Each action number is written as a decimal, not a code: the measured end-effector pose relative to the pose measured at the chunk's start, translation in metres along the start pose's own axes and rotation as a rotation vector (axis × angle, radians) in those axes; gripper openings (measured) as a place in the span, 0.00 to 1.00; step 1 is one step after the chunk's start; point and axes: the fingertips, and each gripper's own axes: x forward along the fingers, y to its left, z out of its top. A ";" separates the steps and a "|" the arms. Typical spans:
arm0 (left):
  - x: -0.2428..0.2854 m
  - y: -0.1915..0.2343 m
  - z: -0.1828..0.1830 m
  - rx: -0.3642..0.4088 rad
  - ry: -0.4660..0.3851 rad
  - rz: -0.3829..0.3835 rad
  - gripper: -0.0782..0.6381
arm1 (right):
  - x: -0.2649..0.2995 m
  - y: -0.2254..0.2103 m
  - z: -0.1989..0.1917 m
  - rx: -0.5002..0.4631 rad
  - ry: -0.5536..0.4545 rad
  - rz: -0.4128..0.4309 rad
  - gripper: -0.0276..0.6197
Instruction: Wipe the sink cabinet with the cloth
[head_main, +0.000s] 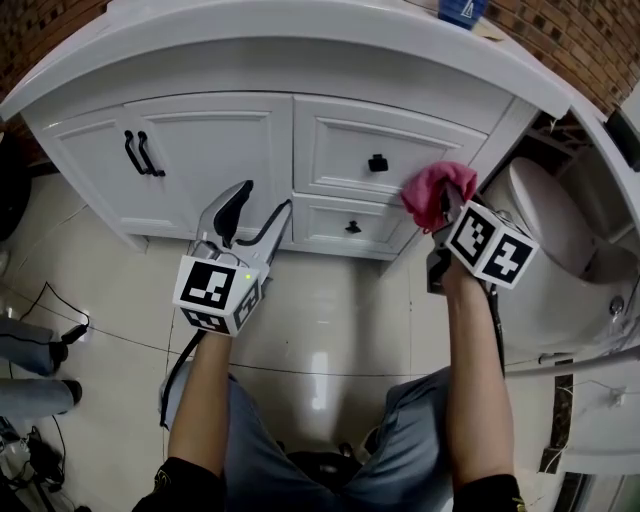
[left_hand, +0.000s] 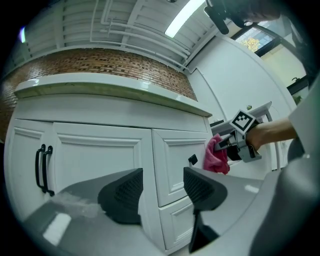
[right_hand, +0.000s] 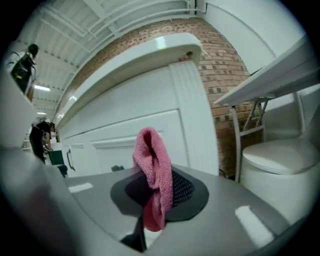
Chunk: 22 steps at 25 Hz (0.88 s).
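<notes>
The white sink cabinet (head_main: 210, 150) fills the top of the head view, with two doors at the left and black-knobbed drawers in the middle. A pink cloth (head_main: 437, 192) is pinched in my right gripper (head_main: 440, 215) and hangs just in front of the upper drawer's right end; whether it touches the drawer I cannot tell. In the right gripper view the cloth (right_hand: 154, 175) stands folded between the jaws of the right gripper (right_hand: 157, 187). My left gripper (head_main: 262, 200) is open and empty, near the cabinet's middle post. Its own view shows the left gripper (left_hand: 162, 187) facing the cabinet (left_hand: 95, 160), with the cloth (left_hand: 216, 156) off to the right.
A white toilet (head_main: 545, 230) stands close by on the right of the cabinet. A blue bottle (head_main: 462, 10) sits on the countertop. On the tiled floor at the left are a black cable (head_main: 50, 300) and someone's feet (head_main: 30, 345). A brick wall runs behind.
</notes>
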 end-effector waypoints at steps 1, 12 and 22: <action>-0.002 0.003 0.000 0.003 0.002 0.006 0.46 | 0.001 0.025 0.004 0.005 -0.029 0.044 0.10; -0.044 0.050 0.015 0.047 -0.007 0.102 0.46 | 0.054 0.198 -0.057 0.107 0.004 0.428 0.10; -0.060 0.061 0.019 0.084 0.006 0.112 0.46 | 0.069 0.154 -0.092 0.107 0.093 0.319 0.10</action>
